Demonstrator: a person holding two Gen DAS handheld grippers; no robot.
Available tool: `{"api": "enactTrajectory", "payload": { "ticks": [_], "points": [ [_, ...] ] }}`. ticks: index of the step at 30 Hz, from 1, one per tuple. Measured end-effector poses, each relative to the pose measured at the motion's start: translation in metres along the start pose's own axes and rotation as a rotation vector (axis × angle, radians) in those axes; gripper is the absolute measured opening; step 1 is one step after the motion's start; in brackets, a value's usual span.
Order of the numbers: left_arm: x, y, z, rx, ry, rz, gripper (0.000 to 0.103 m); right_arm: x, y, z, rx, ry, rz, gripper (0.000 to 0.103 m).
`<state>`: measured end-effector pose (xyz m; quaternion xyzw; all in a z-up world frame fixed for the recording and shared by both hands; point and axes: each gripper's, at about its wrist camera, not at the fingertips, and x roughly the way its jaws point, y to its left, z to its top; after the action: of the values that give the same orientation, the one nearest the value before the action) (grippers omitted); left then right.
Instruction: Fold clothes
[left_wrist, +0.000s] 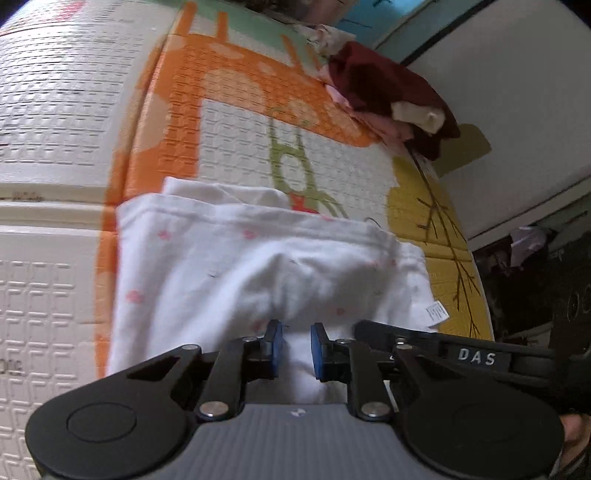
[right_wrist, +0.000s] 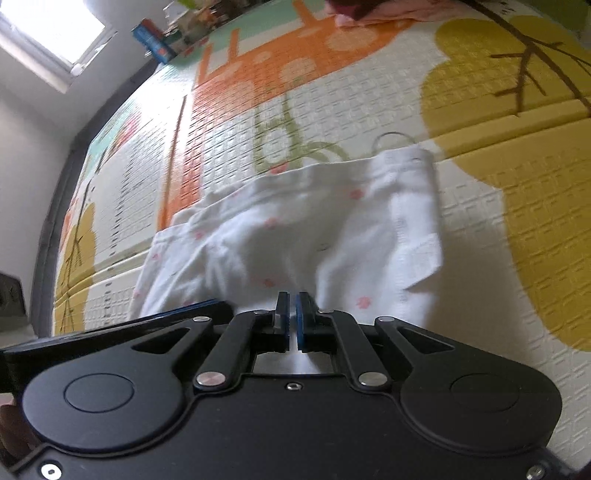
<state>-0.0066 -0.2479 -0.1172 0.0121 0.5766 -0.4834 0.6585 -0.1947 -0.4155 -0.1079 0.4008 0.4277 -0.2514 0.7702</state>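
**White garment pinched at its near edge by both grippers on the play mat**

From the left wrist I see a foam play mat (left_wrist: 240, 122), embossed and printed in orange, green and yellow, filling most of the frame. A pile of dark red and pink clothes (left_wrist: 391, 99) sits at upper right. The white garment with pink dots (left_wrist: 240, 266) lies mid-frame, its long axis running left to right. My left gripper (left_wrist: 297, 347) has its jaws narrowly apart with white cloth bunched between the blue pads. Motion blur softens the fabric's edges.

From the right wrist the same play mat (right_wrist: 369, 92) runs up to a grey wall and a bright window (right_wrist: 55, 40) at upper left. The garment (right_wrist: 295, 229) spreads across the centre. My right gripper (right_wrist: 291, 314) is all but closed on a thin fold of it.
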Motion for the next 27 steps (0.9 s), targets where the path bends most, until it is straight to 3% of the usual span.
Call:
{"api": "enactTrajectory", "payload": {
  "ticks": [10, 15, 18, 20, 27],
  "points": [
    [-0.031, 0.034, 0.015, -0.095, -0.072, 0.04, 0.018, -0.022, -0.046, 0.005, 0.113, -0.037, -0.051, 0.001],
    [-0.05, 0.044, 0.023, -0.111, -0.142, 0.115, 0.02, -0.043, -0.061, 0.006, 0.156, -0.096, -0.042, 0.005],
    [-0.059, 0.043, 0.027, -0.107, -0.172, 0.112, 0.021, -0.056, -0.071, 0.003, 0.181, -0.107, -0.019, 0.012],
    [-0.061, 0.036, 0.028, -0.08, -0.179, 0.102, 0.022, -0.063, -0.076, 0.0, 0.188, -0.102, -0.007, 0.029],
    [-0.043, -0.004, 0.021, 0.072, -0.139, 0.06, 0.023, -0.07, -0.098, -0.031, 0.274, -0.04, 0.114, 0.036]
  ]
}}
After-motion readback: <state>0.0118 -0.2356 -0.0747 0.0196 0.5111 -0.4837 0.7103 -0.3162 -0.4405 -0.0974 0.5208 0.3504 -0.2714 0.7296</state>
